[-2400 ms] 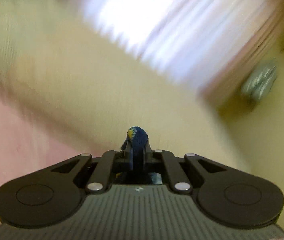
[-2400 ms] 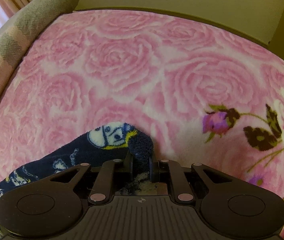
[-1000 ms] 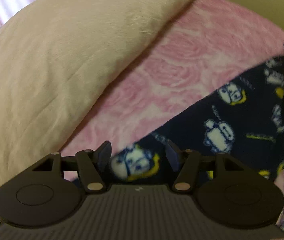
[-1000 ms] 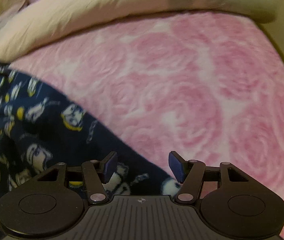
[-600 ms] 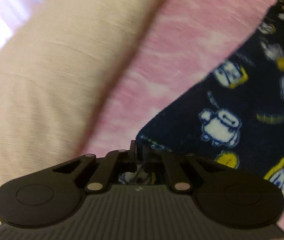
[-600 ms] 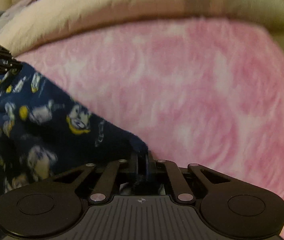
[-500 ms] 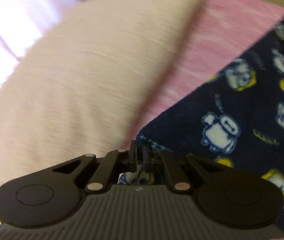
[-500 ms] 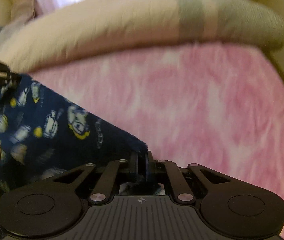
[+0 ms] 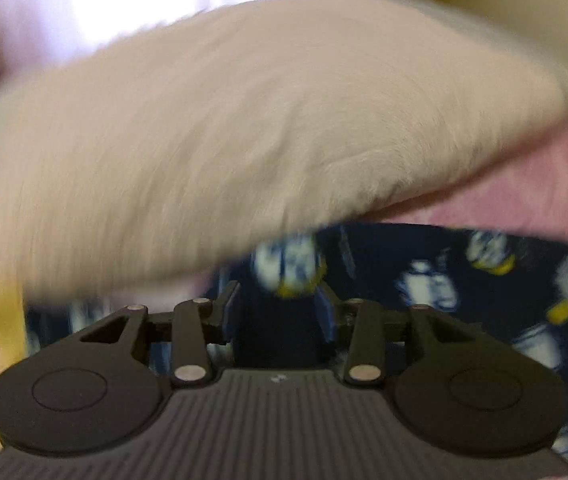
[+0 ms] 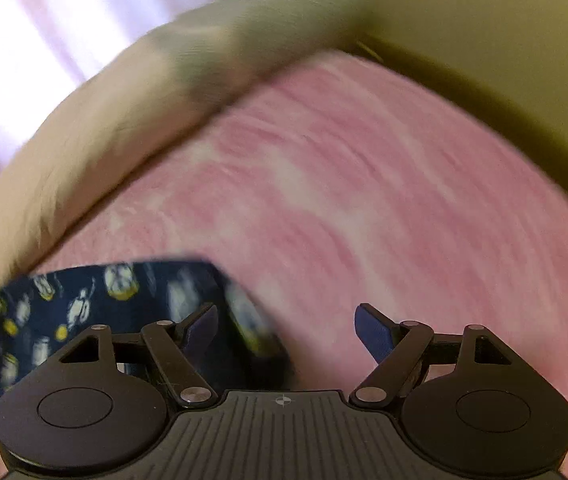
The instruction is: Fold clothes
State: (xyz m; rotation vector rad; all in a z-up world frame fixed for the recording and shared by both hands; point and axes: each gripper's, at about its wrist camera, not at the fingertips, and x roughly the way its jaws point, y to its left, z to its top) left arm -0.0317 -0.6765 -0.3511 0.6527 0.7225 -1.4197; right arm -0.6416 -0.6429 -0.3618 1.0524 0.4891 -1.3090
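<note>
Bed (image 10: 363, 200): a pink rose-print blanket fills most of the right wrist view, blurred by motion.
Pillow (image 9: 244, 128): a large cream pillow lies along the far edge of the bed; in the left wrist view it fills the upper half.
Garment (image 9: 423, 280): navy fleece printed with white and yellow cartoon figures. It lies on the bed just in front of the pillow, its edge reaching across both views; a corner shows in the right wrist view (image 10: 132, 292).
Left gripper (image 9: 278, 312): its jaws are opening, spread a little apart. Navy cloth sits between and beneath them, but the pads seem not to press on it; the blur makes this hard to confirm.
Right gripper (image 10: 285, 330): its jaws are opening, now wide. The garment's corner lies by the left finger, not pinched; the right finger stands over bare pink blanket.
Change: half a second ago both grippers were clamped tight on the garment's edge; now both have let go and the cloth rests on the bed.
Meaning: one carry or fold of this edge looks finished. The next step is probably a fresh grasp elsewhere on the garment.
</note>
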